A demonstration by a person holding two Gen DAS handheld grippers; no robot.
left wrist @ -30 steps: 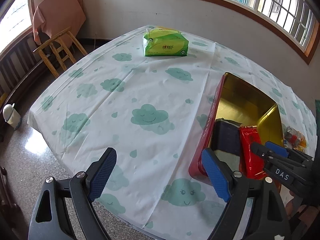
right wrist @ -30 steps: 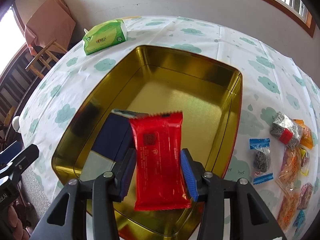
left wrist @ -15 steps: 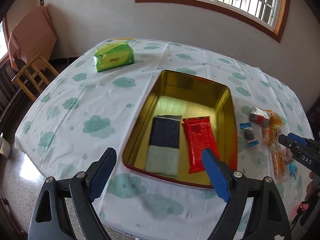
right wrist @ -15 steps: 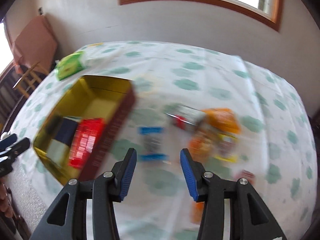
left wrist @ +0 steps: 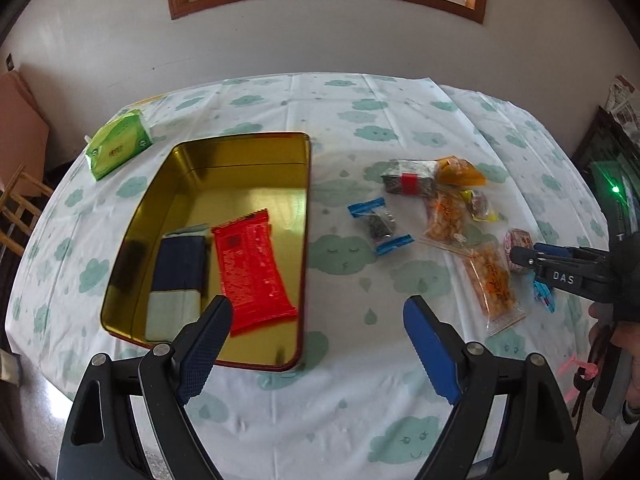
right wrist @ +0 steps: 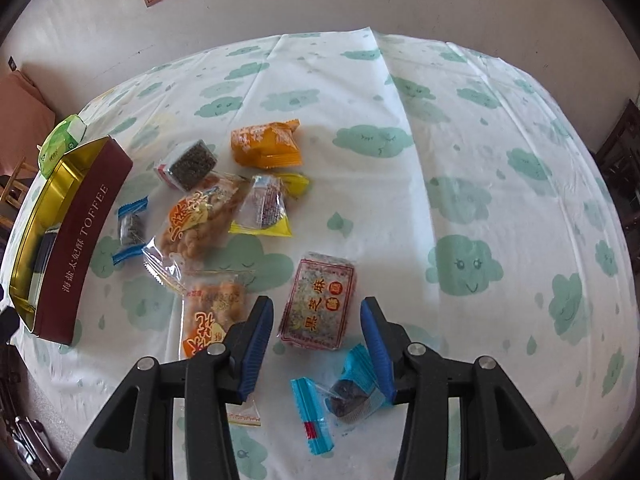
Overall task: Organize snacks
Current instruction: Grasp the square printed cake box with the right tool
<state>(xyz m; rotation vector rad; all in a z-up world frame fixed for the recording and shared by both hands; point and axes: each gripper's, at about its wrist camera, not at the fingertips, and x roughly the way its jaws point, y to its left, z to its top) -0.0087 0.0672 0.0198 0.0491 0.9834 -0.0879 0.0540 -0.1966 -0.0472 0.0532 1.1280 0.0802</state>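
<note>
A gold toffee tin [left wrist: 240, 160] with maroon sides [right wrist: 76, 248] holds a red snack pack [left wrist: 252, 268] and a dark blue pack [left wrist: 178, 272]. Several loose snacks lie right of it. My right gripper [right wrist: 316, 340] is open and empty, hovering over a speckled sesame pack [right wrist: 320, 300], with a blue-ended candy [right wrist: 340, 400] beneath it. The right gripper also shows in the left wrist view [left wrist: 532, 256]. My left gripper [left wrist: 316, 344] is open and empty above the table's front edge, near the tin's right corner.
An orange pack [right wrist: 266, 144], a yellow-ended candy [right wrist: 266, 208], two peanut packs [right wrist: 200, 216] and a blue-ended candy [right wrist: 130, 230] lie between tin and gripper. A green tissue pack [left wrist: 118, 148] sits far left. A wooden chair [left wrist: 16, 208] stands off the table's left.
The red pack, held by the right gripper a second ago, now lies in the tin. The right gripper opened and swung right over the loose snacks. The left gripper's view panned right.
</note>
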